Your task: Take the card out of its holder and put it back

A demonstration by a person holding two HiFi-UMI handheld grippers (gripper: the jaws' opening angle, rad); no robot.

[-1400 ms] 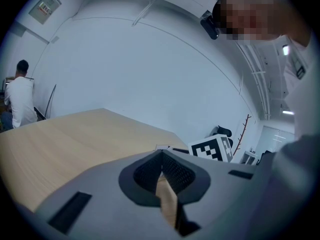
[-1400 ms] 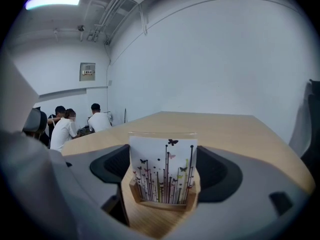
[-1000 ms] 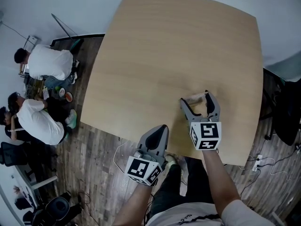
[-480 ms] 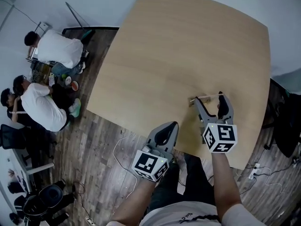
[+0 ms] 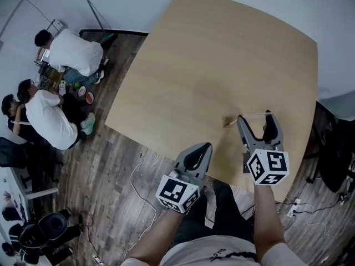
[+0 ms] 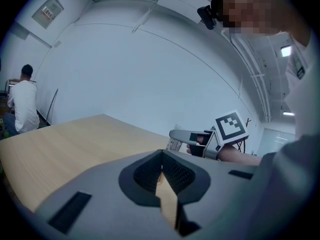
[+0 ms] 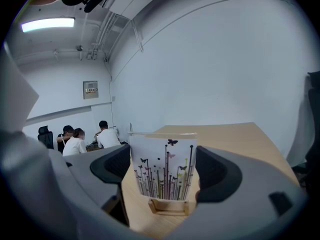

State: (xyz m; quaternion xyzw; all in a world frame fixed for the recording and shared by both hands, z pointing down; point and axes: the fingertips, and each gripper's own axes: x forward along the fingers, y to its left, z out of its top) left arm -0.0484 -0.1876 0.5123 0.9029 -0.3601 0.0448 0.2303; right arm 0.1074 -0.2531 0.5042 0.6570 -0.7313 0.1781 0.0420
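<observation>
The wood floor is the biggest thing here. On it stands a big, pale wood table. Far off to the left, people in white shirts sit low by the floor.

The left gripper hangs over the near edge of the table. Its jaws are pressed together at the tip, and there is nothing in them. It is well apart from the card.

The right gripper is over the table, close to the near right side. Its jaws are wide apart. The card stands right between them, one jaw on each side. I cannot tell if the jaws touch the card's edges.

The card is white, with thin dark stems and little butterflies drawn on it. It stands up straight. Its bottom edge sits in the holder, a small wood block that rests on the table. From above, the card looks like a thin line, and one end of the holder pokes out to the left of the jaws.
</observation>
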